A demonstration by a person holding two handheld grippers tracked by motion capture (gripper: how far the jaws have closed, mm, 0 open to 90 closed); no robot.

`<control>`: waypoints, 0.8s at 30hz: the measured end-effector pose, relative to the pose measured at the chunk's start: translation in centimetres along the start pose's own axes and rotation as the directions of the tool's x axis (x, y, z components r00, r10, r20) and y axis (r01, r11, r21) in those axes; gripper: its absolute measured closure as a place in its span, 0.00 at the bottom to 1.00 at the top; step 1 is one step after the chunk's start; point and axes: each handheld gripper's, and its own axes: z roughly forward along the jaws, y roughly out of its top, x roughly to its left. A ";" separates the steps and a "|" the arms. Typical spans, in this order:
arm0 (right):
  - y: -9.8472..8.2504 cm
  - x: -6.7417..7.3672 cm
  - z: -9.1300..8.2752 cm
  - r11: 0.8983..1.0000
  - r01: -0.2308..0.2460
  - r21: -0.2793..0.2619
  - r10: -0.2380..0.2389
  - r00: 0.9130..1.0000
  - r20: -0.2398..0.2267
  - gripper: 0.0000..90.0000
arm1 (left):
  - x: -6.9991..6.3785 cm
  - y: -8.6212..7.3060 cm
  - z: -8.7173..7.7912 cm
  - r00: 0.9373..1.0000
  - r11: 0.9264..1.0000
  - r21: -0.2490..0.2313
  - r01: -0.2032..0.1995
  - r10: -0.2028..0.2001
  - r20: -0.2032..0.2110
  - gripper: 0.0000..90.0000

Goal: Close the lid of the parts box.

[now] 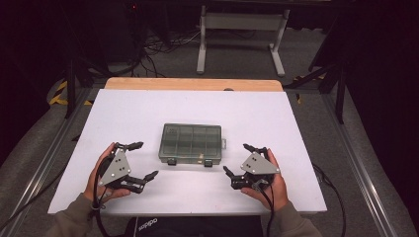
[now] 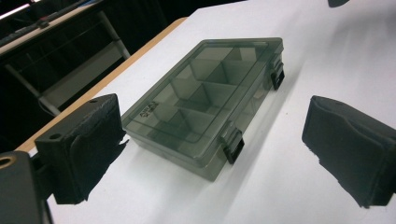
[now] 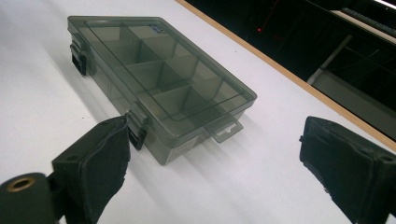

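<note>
A smoky, see-through compartment box [image 1: 191, 143] lies flat on the white table [image 1: 148, 111], roughly midway between the table's left and right edges and somewhat nearer the person's edge than the far wooden edge. Its lid is down, and two dark latches [image 1: 171, 161] sit on the long side that faces the person; a small clear hanging tab [image 3: 224, 129] sticks out from one short end. Through the lid the dividers show, splitting the inside into rows of cells. The left gripper [image 1: 139, 160] rests near the table's near-left corner, held in the person's left hand [image 1: 99, 175], with its jaws spread wide and nothing between them. It points toward the box's left short end but stays apart from it. In the left gripper view the box [image 2: 205, 102] lies ahead of the jaws, between their lines, with the near corner just beyond the left-hand pad. The right gripper [image 1: 238, 159] sits near the near-right corner in the right hand [image 1: 274, 185], its jaws also well apart and holding nothing. In the right gripper view the box [image 3: 159, 79] lies ahead and toward the left-hand pad, whose tip overlaps one latch [image 3: 136, 128] in the picture; whether they touch cannot be told.
</note>
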 end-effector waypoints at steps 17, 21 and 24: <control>-1.7 -0.8 -1.8 1.000 -0.029 -0.007 0.029 0.999 0.046 0.11 | 0.0 -2.2 -2.2 0.999 0.999 0.028 0.019 -0.018 -0.047 0.08; -2.3 -1.0 -2.2 0.999 -0.036 -0.004 0.037 0.998 0.056 0.11 | 0.1 -2.9 -2.7 0.998 0.999 0.036 0.029 -0.027 -0.060 0.08; -2.7 -1.1 -2.5 0.999 -0.033 0.006 0.033 0.997 0.069 0.11 | 0.3 -3.4 -3.1 0.997 0.998 0.030 0.049 -0.047 -0.066 0.08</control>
